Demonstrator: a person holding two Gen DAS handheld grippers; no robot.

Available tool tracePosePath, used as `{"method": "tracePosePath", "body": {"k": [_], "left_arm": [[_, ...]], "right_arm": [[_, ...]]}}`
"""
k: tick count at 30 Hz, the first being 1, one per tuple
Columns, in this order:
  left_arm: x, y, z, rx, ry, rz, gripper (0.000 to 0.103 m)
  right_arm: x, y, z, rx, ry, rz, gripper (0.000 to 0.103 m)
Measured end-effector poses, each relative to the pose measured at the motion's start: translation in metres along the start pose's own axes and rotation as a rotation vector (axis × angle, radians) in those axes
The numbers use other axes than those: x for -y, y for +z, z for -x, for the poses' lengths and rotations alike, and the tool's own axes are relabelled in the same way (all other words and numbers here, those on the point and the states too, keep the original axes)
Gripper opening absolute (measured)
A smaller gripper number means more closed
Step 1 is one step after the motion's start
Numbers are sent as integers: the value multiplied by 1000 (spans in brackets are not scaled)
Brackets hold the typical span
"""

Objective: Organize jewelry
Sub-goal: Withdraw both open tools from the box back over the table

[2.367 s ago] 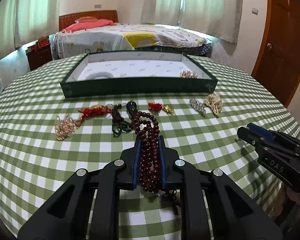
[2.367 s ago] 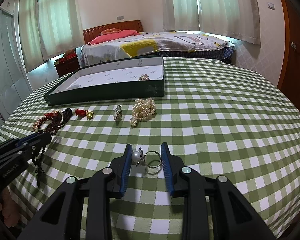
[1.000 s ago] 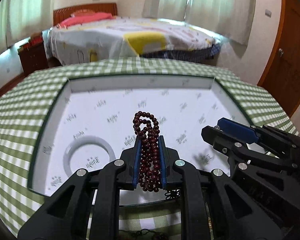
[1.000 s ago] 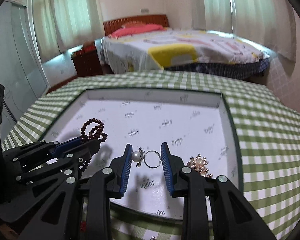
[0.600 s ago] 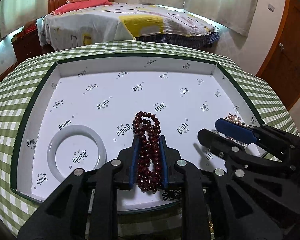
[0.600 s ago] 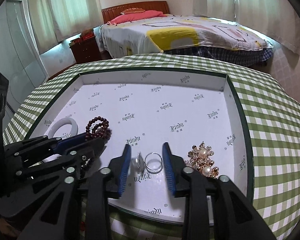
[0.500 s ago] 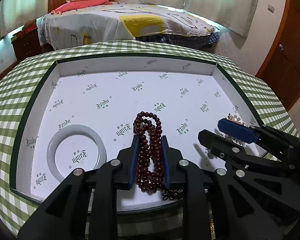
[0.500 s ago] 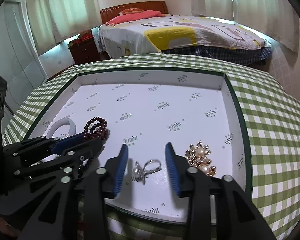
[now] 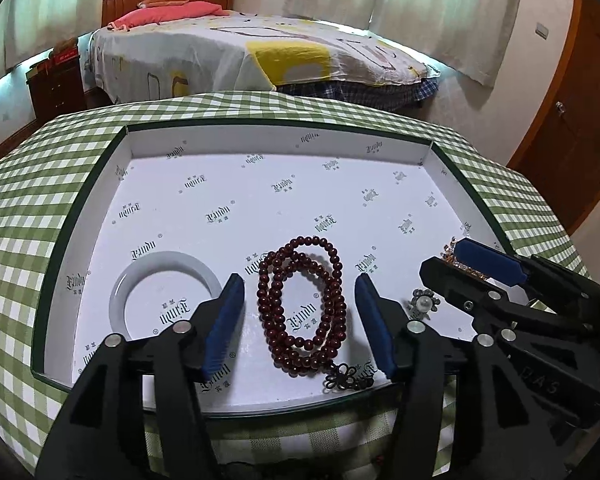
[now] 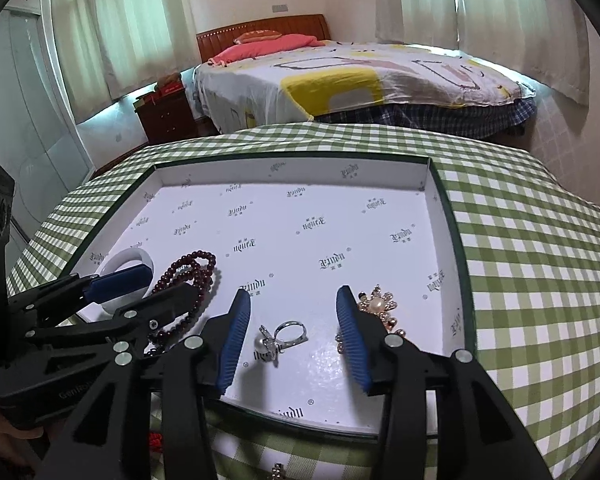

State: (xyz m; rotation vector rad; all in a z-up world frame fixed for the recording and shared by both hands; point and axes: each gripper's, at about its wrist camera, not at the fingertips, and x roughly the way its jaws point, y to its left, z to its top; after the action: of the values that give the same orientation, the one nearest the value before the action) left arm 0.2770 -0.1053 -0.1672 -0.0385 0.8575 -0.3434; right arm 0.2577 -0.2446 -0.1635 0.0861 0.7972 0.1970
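Observation:
A green box with a white printed lining [image 9: 284, 200] [image 10: 300, 232] lies on the checked table. My left gripper [image 9: 300, 316] is open over its near edge, and the dark red bead bracelet [image 9: 302, 300] [image 10: 188, 280] lies loose on the lining between the fingers. My right gripper [image 10: 292, 332] is open beside it, and the silver pearl ring [image 10: 280, 336] [image 9: 422, 303] lies on the lining between its fingers. A white bangle [image 9: 164, 292] [image 10: 126, 264] lies at the near left. A gold pearl brooch [image 10: 376, 312] lies at the near right.
The round table with a green checked cloth [image 9: 28, 208] [image 10: 540, 260] surrounds the box. Red jewelry [image 10: 156, 438] and a small silver piece [image 10: 278, 472] lie on the cloth in front of the box. A bed [image 10: 340, 76] stands beyond the table.
Both grippers carried their pieces from the table over the box, lowered, and opened. The bead bracelet and the pearl ring now lie released on the lining.

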Motion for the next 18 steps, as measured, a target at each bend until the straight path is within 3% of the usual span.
{"method": "tracePosePath", "body": {"k": [8, 18], "left_arm": [[4, 4, 30, 100, 37, -23, 61], [-2, -5, 92, 231, 69, 3, 61]], "right_arm": [[-4, 0, 18, 40, -20, 8, 45], [-13, -9, 69, 127, -31, -2, 45]]}}
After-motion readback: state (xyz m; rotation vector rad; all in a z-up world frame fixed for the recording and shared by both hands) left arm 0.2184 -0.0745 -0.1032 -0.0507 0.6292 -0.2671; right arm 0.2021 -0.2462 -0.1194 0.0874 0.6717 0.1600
